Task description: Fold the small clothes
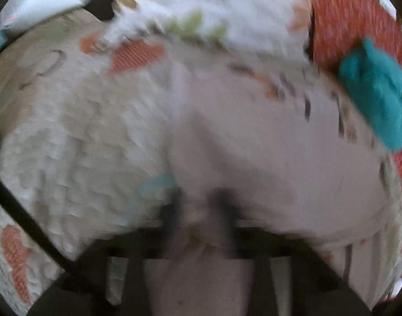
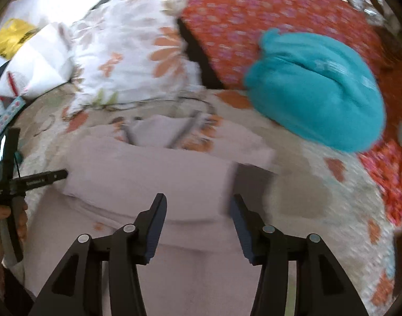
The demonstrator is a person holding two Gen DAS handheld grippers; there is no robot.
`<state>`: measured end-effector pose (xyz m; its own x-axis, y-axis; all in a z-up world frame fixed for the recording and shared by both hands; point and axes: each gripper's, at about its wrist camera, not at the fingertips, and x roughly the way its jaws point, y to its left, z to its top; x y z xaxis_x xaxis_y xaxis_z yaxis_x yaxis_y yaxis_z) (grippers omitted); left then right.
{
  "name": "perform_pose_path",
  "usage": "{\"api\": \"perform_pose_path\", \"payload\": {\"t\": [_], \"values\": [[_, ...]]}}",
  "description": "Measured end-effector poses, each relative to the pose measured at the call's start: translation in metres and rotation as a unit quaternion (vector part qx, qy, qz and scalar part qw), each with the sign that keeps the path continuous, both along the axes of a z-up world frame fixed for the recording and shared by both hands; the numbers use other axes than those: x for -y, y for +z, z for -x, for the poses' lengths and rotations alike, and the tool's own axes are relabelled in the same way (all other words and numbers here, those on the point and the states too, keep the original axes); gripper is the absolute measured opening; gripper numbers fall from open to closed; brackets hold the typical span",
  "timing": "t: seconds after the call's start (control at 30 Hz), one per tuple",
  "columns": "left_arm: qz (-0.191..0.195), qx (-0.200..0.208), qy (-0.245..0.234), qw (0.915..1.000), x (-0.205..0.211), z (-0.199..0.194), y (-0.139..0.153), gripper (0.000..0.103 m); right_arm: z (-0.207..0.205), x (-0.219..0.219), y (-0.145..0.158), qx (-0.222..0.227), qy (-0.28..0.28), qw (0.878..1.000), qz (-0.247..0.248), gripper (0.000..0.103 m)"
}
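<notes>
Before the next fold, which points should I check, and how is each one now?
1. Right claw open and free: ok, fingers apart, nothing between them.
2. Left claw holds the pale garment: ok, fabric is pinched, though the left view is blurred.
3. Garment partly folded on the bedspread: ok.
4. Teal cloth away from the garment: ok, it lies apart, behind and to the right.
5. Edges of the fold aligned: cannot tell, blur.
</notes>
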<state>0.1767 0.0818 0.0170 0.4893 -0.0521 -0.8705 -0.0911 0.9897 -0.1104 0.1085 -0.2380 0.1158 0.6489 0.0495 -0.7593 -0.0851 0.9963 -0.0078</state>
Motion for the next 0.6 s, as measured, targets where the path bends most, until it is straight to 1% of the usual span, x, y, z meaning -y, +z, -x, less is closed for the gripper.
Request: {"api": "perform_pose_path", "payload": {"t": [0.03,0.1,0.13,0.23,0.33,0.37,0.4,0.43,0.47,0.5,0.53,0.6], "values": [[-0.014,0.011,0.001,0.9998,0.005,0.001,0.003,0.007,0.004,0.016,-0.001,-0.005,-0.018,1.000,0.001,0.057],[-0.013,0.004,0.005,0.9999,0.004,0.001,0.006,0.006,0.006,0.034,-0.003,-0.013,-0.041,0.999,-0.004,0.057],[0.002,0.005,0.021,0.9998,-0.004,0.002,0.010,0.006,0.007,0.047,-0.004,-0.018,-0.056,0.998,-0.014,0.057],[0.039,0.010,0.063,0.9972,-0.029,0.003,0.020,0.005,0.007,0.065,-0.006,-0.021,-0.079,0.996,-0.033,0.057],[0.019,0.015,0.087,0.9959,-0.041,0.007,0.026,0.005,0.001,0.068,-0.009,-0.021,-0.083,0.995,-0.045,0.057],[0.007,0.015,0.093,0.9956,-0.042,0.006,0.026,0.000,-0.003,0.067,-0.010,-0.021,-0.082,0.995,-0.048,0.057],[-0.038,0.016,0.108,0.9933,-0.041,0.005,0.028,0.000,-0.007,0.065,-0.011,-0.020,-0.081,0.995,-0.050,0.057],[-0.097,0.032,0.122,0.9872,-0.041,0.008,0.031,0.000,-0.013,0.062,-0.013,-0.020,-0.078,0.995,-0.053,0.057],[-0.106,0.037,0.126,0.9856,-0.047,0.012,0.035,0.000,-0.018,0.060,-0.015,-0.020,-0.077,0.995,-0.055,0.057],[-0.094,0.039,0.127,0.9867,-0.052,0.013,0.037,0.000,-0.023,0.057,-0.017,-0.022,-0.077,0.995,-0.057,0.057],[-0.061,0.036,0.129,0.9892,-0.059,0.014,0.037,0.000,-0.031,0.053,-0.020,-0.024,-0.076,0.995,-0.057,0.057],[-0.031,0.038,0.133,0.9899,-0.068,0.018,0.041,0.001,-0.039,0.047,-0.023,-0.026,-0.074,0.996,-0.053,0.057]]}}
